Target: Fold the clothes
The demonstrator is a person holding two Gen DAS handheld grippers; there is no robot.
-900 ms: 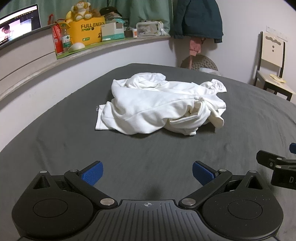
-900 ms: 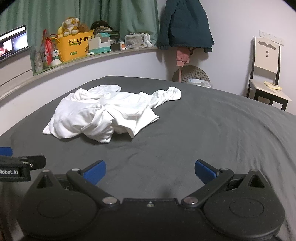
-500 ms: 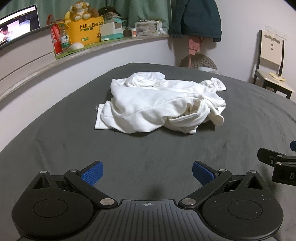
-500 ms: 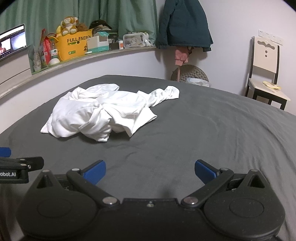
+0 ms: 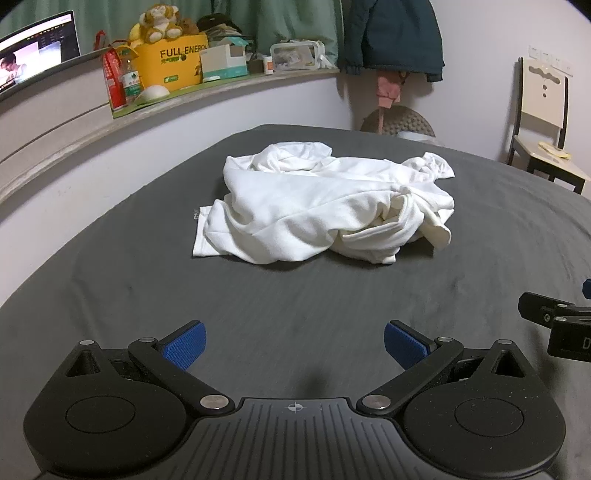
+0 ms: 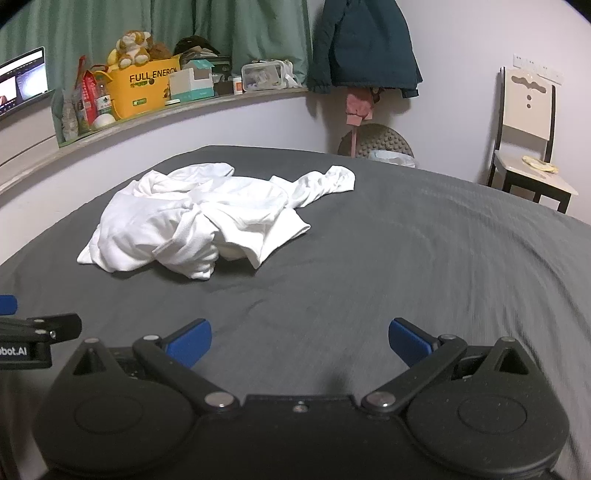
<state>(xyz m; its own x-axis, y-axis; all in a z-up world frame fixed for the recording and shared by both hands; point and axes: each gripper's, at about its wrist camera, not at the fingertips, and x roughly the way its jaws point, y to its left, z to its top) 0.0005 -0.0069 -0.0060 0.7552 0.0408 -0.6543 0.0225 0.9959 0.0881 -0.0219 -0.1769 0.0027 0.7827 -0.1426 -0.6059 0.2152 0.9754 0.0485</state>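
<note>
A crumpled white garment (image 5: 325, 206) lies in a heap on the dark grey bed (image 5: 147, 280); the right wrist view shows the same garment (image 6: 207, 218) left of centre. My left gripper (image 5: 294, 343) hovers open over bare sheet, well short of the heap, blue pads (image 5: 184, 343) wide apart. My right gripper (image 6: 300, 341) is open too, nothing between its fingers, to the right of the heap and short of it. Each view catches the other gripper's tip at its edge.
A curved shelf (image 5: 207, 92) behind the bed carries a yellow box, a plush toy, bottles and small boxes. A dark jacket (image 5: 395, 33) hangs on the wall. A chair (image 6: 528, 136) stands at the right. A screen (image 5: 37, 51) glows at far left.
Both views have tipped slightly downward and the garment sits a little higher and closer in frame. Both grippers stay open.
</note>
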